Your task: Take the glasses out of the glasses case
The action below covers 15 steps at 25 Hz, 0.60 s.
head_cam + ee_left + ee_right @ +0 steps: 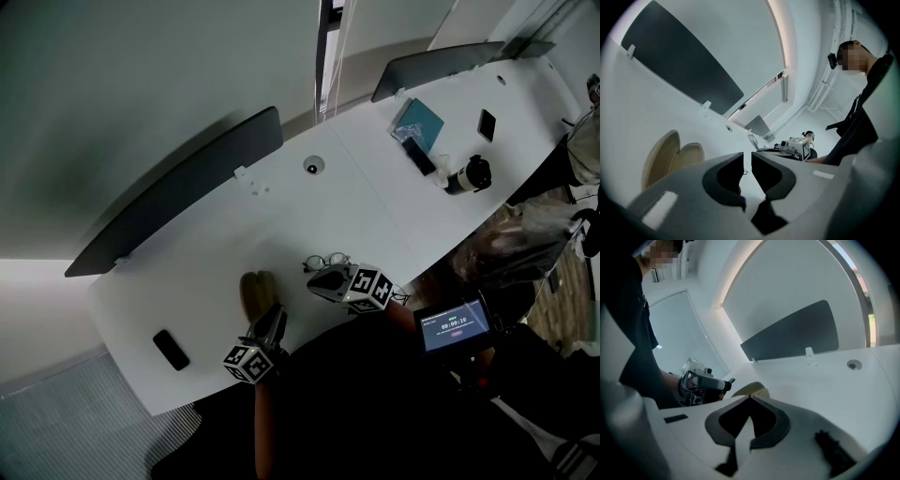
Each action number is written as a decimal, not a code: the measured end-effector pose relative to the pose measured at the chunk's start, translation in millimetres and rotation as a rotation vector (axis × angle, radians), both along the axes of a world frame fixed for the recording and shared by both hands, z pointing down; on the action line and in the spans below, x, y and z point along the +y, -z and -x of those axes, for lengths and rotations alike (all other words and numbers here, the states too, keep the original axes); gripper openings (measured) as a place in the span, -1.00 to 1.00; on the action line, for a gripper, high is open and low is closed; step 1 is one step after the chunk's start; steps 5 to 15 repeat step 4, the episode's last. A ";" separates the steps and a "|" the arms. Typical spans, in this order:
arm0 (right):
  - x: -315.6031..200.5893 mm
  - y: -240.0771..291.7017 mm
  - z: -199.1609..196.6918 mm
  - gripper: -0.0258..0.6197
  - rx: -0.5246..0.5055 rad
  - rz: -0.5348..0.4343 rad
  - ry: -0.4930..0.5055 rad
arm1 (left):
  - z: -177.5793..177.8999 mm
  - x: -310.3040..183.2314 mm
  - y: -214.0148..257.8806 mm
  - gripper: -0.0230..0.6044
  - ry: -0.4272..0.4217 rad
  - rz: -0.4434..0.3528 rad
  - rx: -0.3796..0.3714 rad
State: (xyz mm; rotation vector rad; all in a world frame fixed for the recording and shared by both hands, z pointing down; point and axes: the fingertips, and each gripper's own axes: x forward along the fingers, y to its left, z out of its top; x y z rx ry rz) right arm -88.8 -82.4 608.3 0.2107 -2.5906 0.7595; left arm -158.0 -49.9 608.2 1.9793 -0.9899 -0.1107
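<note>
Tabletop (375, 206): white; open case (257, 292) at near edge.
Glasses (326, 262): out, beside case.
Left gripper (277, 316): slit apart, empty, at case.
Right gripper (317, 279): pressed together, empty, just beside glasses.
Advice: withdraw level, clear of glasses.

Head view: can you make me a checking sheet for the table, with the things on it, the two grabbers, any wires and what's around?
Surface: white table with a round grommet.
Job's things: the tan glasses case lies open; the glasses lie on the table beside it, outside the case.
Clutter: a flat black slab near the left end; a teal book, a small black rectangle and a black-and-white device at the far end.
Grippers: the left hand-held gripper has a narrow gap between its jaws, with nothing in it; the right hand-held gripper is shut and empty.
Cables: nothing seen.
Surroundings: dark divider panels along the far edge; a small screen near the person.
</note>
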 end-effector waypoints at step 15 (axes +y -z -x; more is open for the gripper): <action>-4.0 0.7 -4.1 -0.90 -0.004 0.008 -0.001 | -3.3 1.6 -3.6 -0.77 -0.002 0.020 -0.002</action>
